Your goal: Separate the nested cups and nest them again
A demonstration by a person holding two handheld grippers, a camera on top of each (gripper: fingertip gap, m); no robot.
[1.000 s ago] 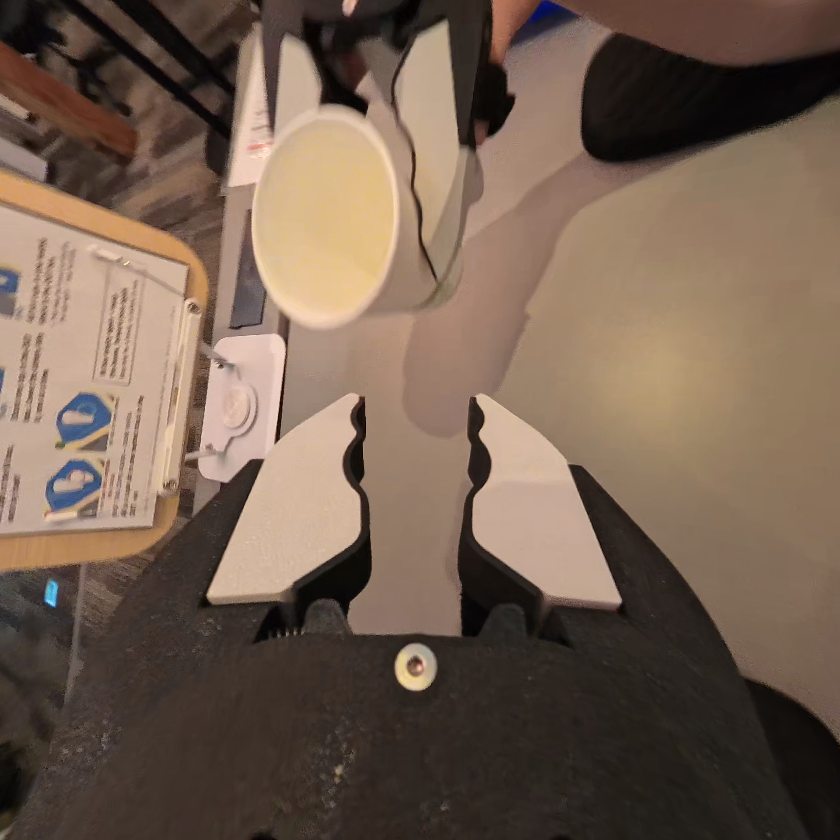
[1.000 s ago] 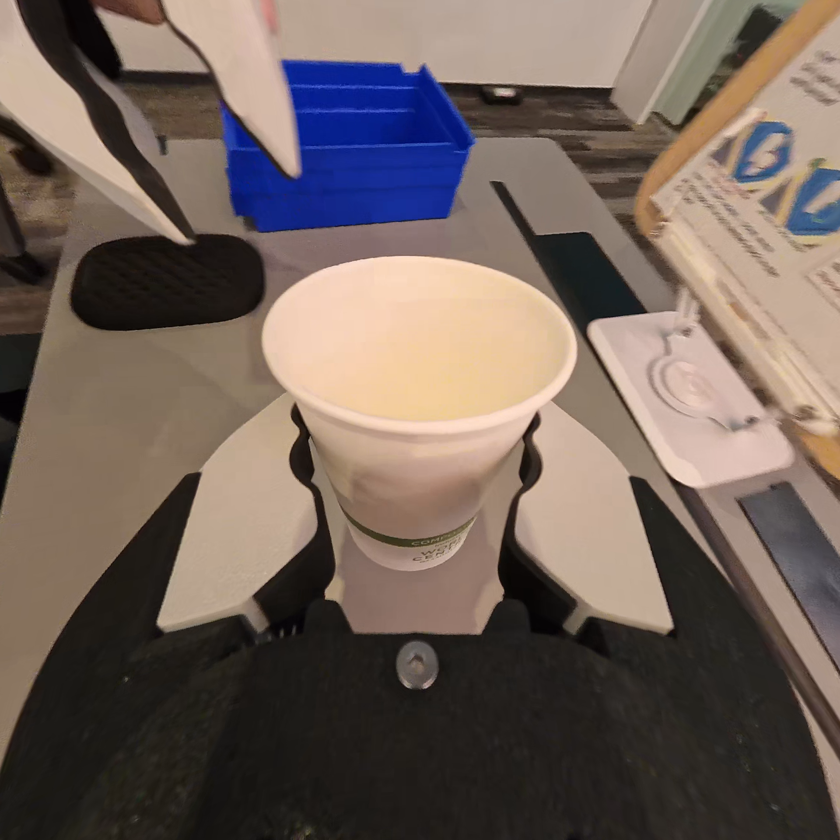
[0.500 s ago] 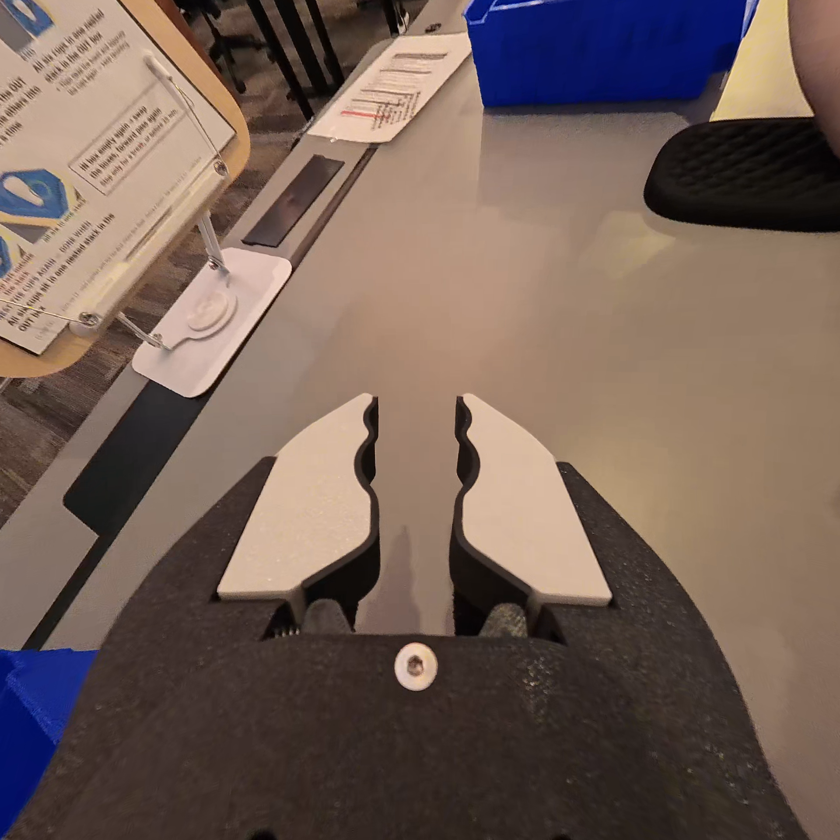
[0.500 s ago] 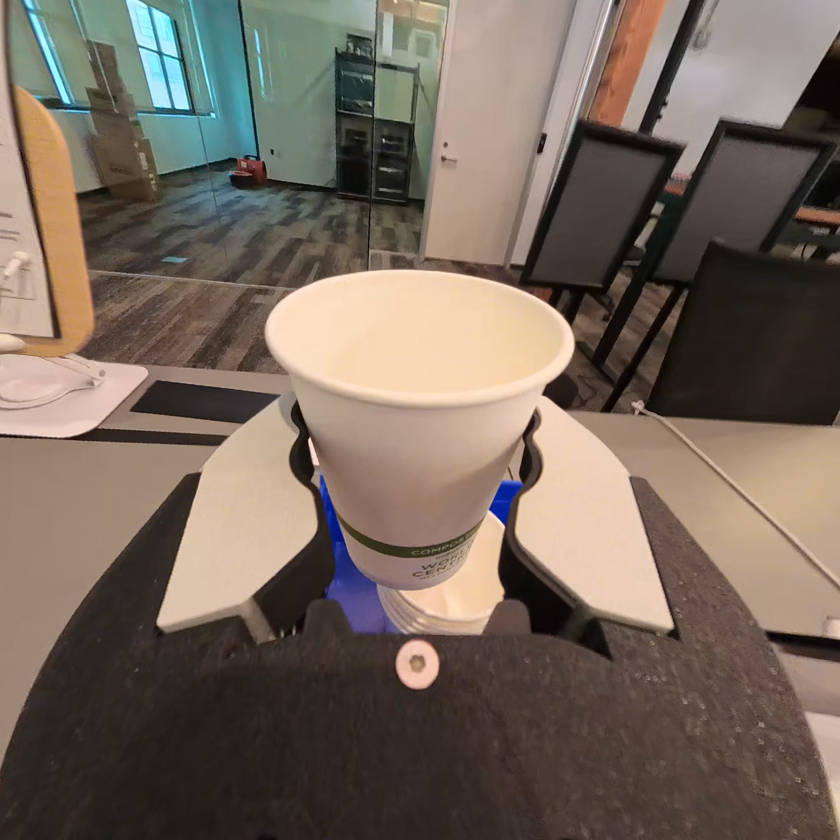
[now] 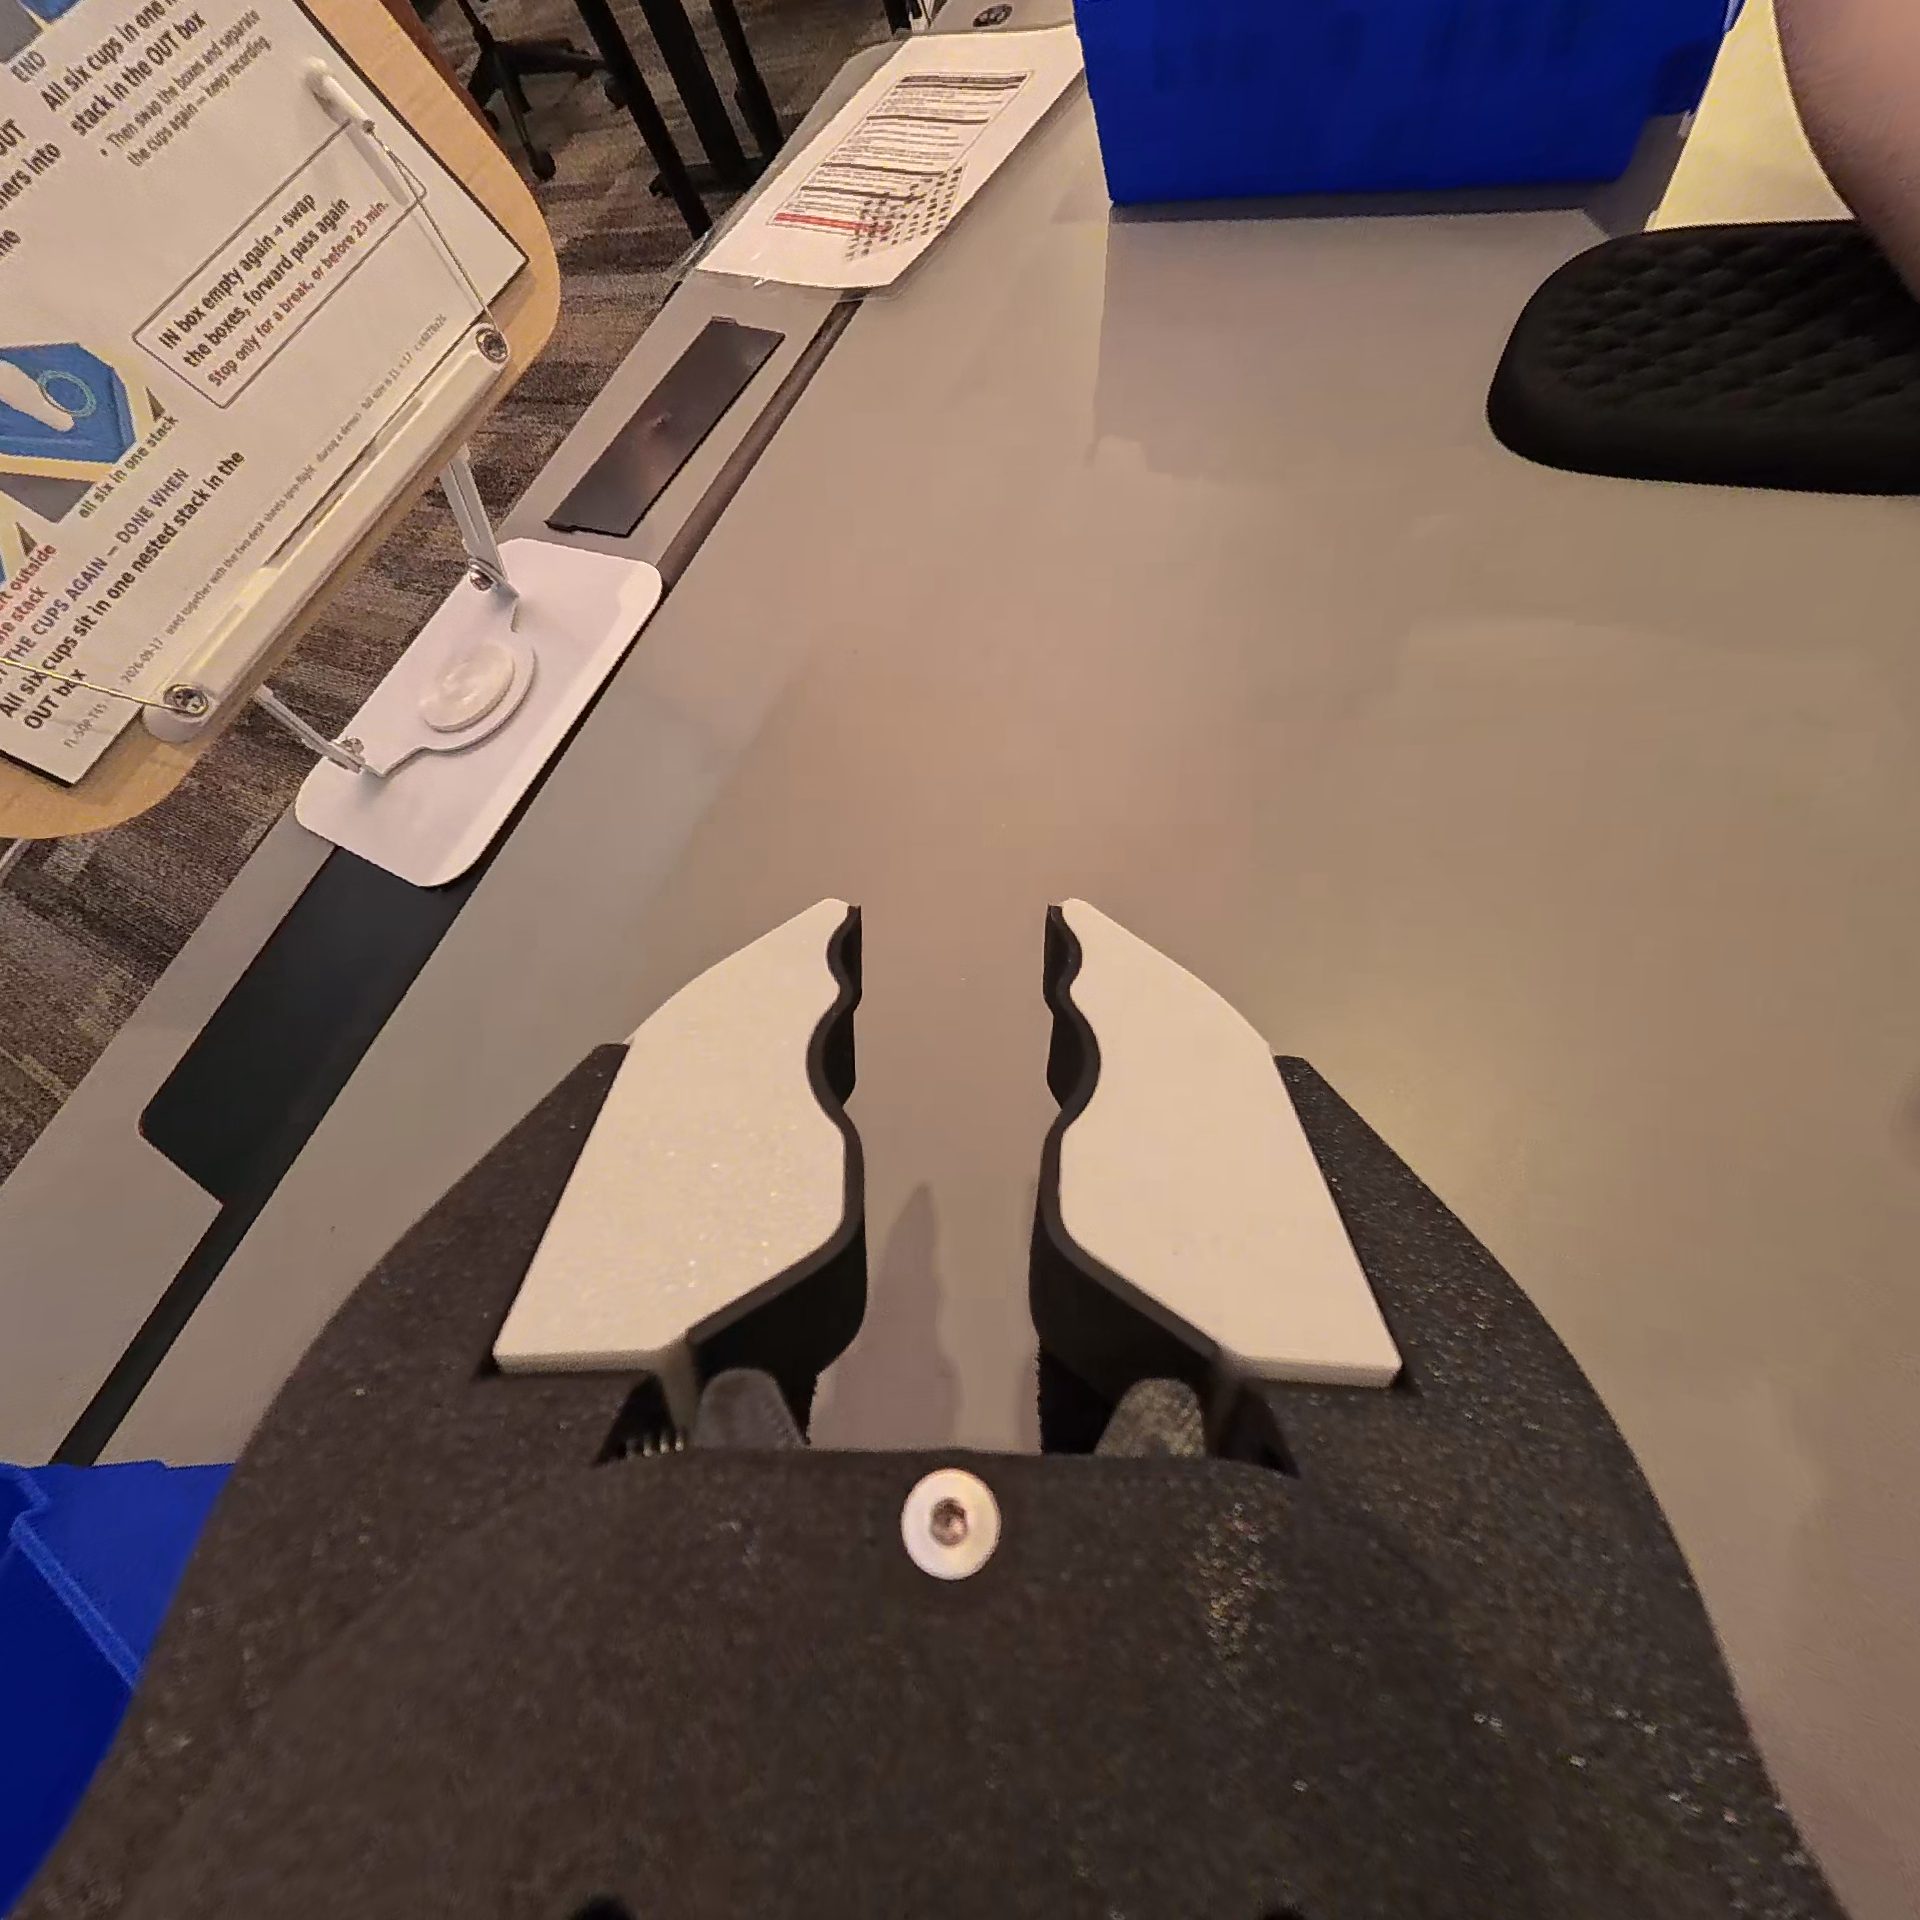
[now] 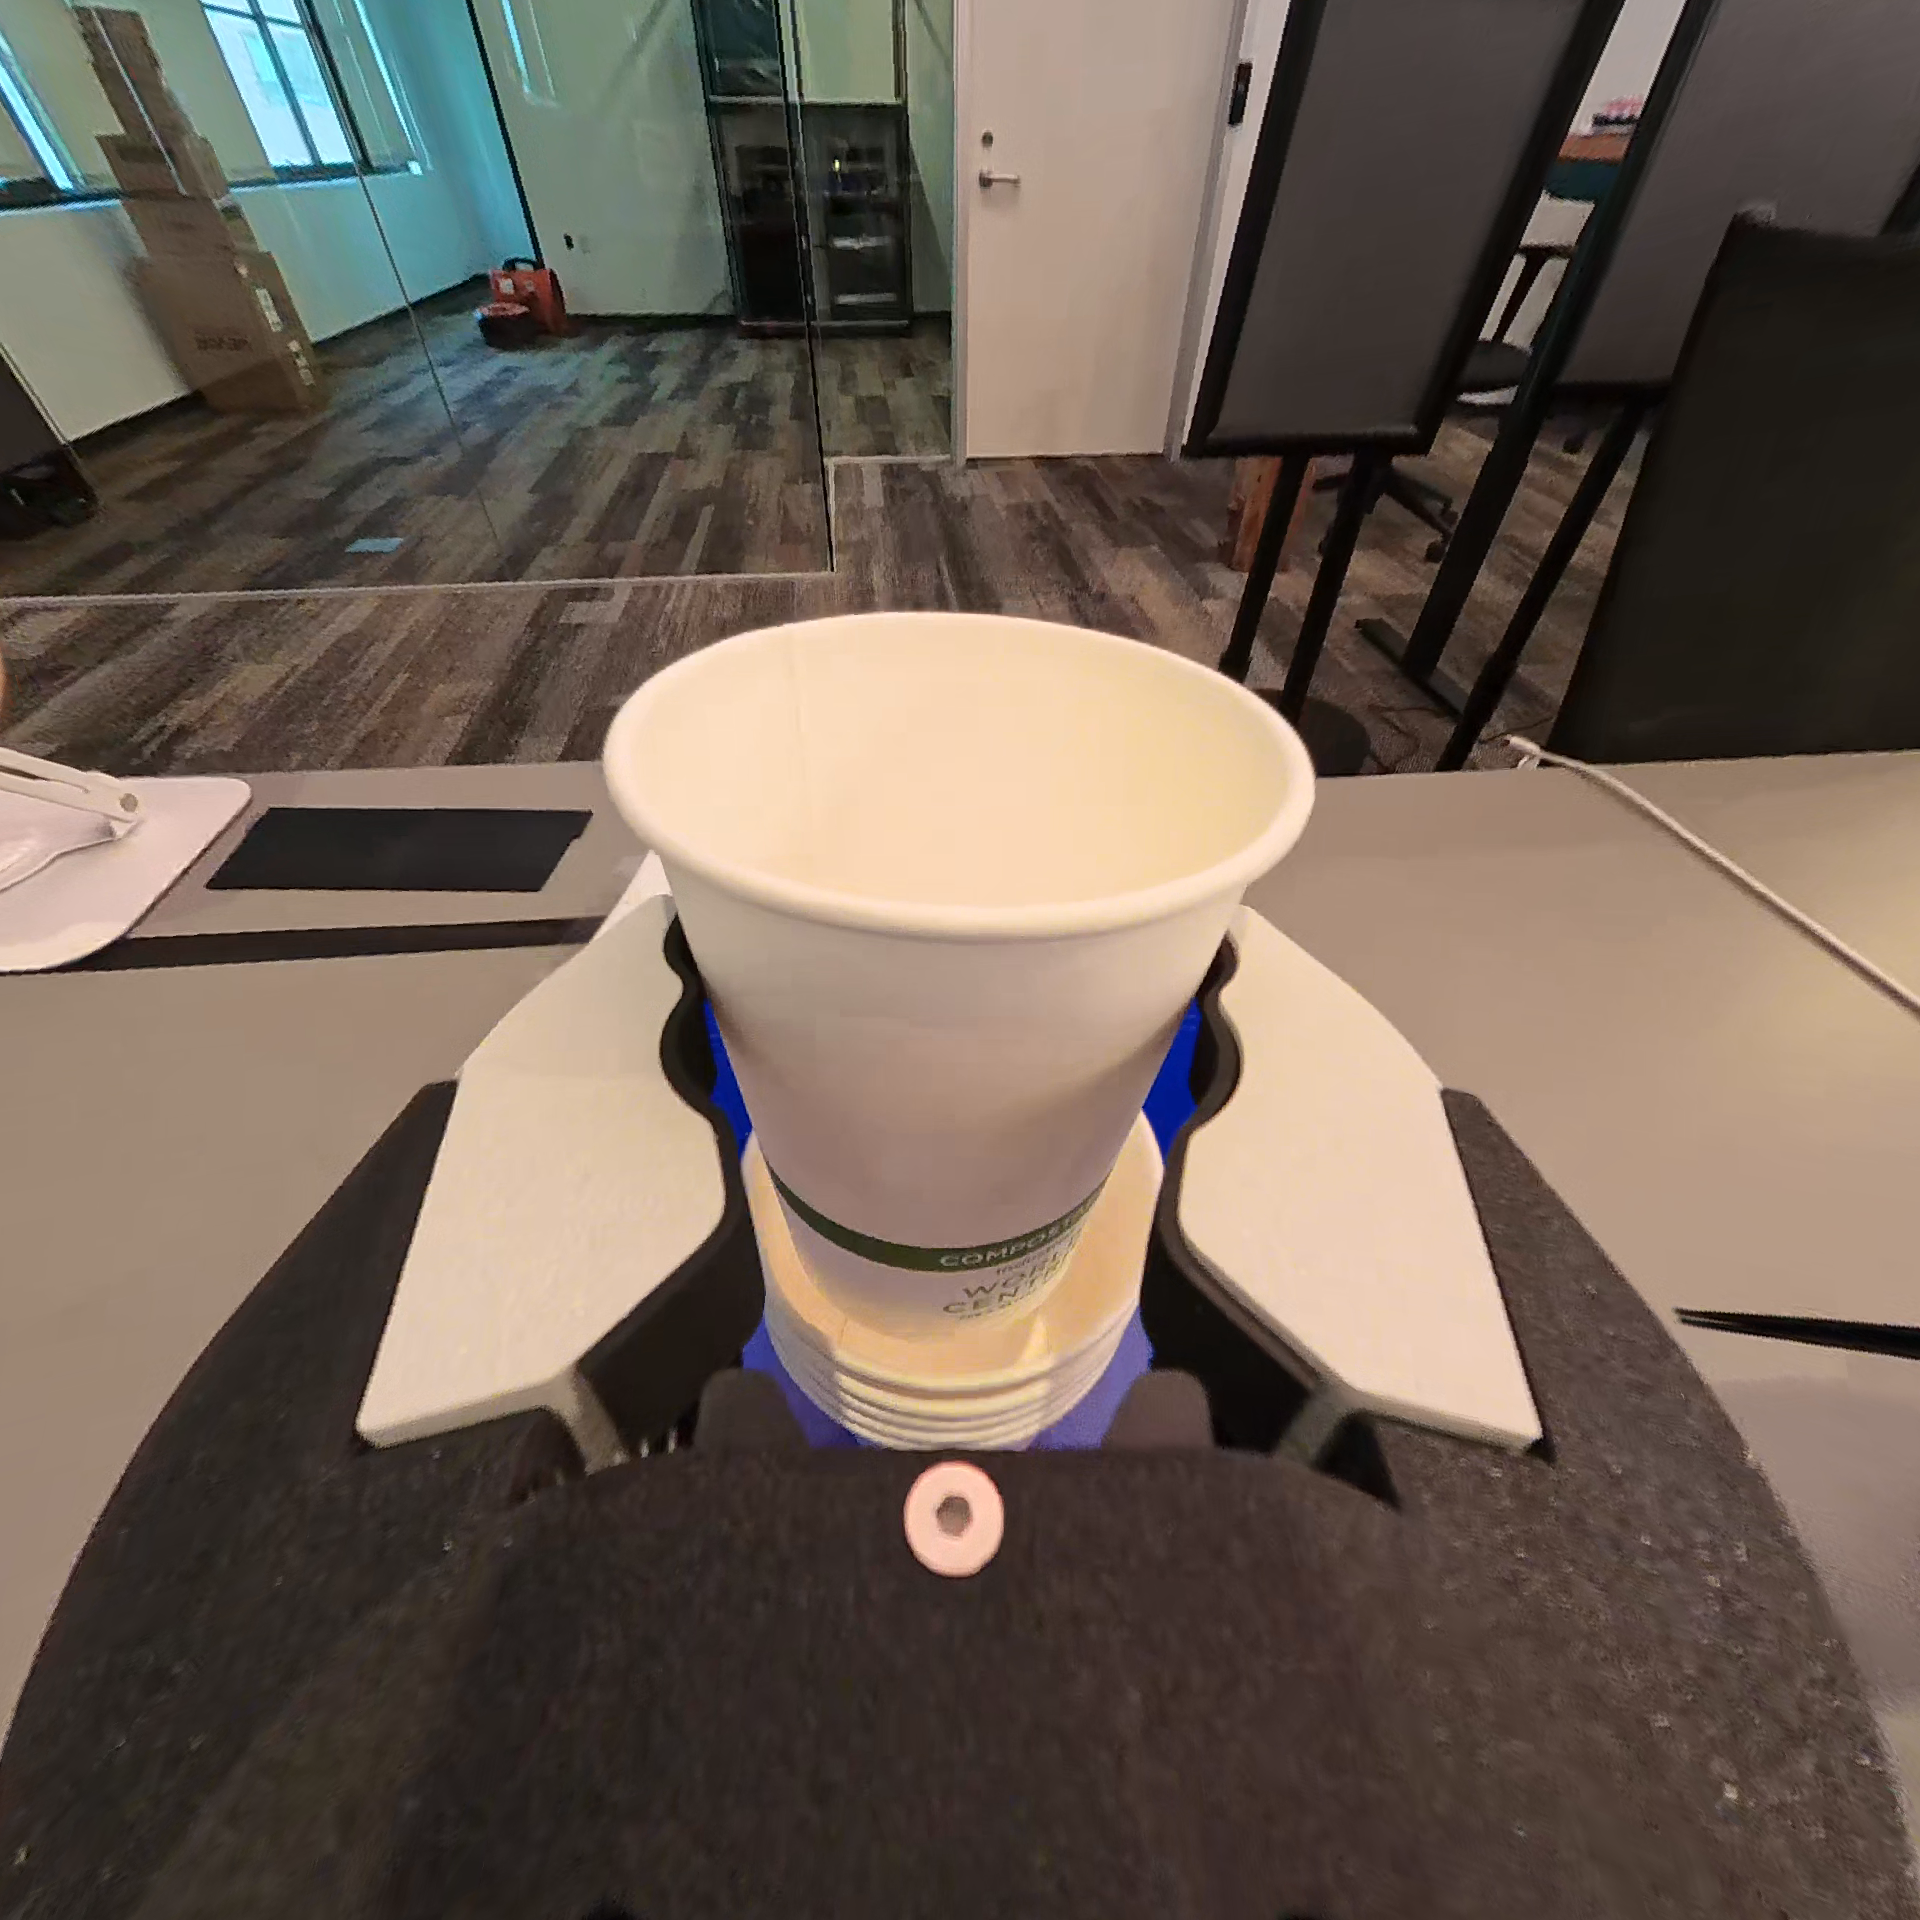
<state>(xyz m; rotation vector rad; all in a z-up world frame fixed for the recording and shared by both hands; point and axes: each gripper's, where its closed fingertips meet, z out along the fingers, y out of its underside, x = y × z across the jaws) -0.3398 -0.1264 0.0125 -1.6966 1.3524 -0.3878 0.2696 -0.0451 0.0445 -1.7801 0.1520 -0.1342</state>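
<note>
In the right wrist view my right gripper [image 6: 951, 961] is shut on a white paper cup [image 6: 951, 966] with a green band near its base. The cup stands upright. Its base dips into the mouth of a stack of nested white cups [image 6: 951, 1382] that stands in a blue bin [image 6: 774, 1351] below the fingers. In the left wrist view my left gripper [image 5: 951, 920] is open and empty, low over the bare grey table [image 5: 1247, 727]. No cup shows in that view.
A clipboard stand with an instruction sheet [image 5: 208, 416] on a white base [image 5: 478, 717] stands at the table's left edge. A black pad [image 5: 1714, 364], a blue bin [image 5: 1382, 94] and a paper sheet [image 5: 894, 177] lie farther off. A blue bin corner [image 5: 73, 1579] is near left.
My right gripper has carried the cup over the blue bin and lowered its base into the stack. My left gripper swung away from the cup and now hangs still over the table.
</note>
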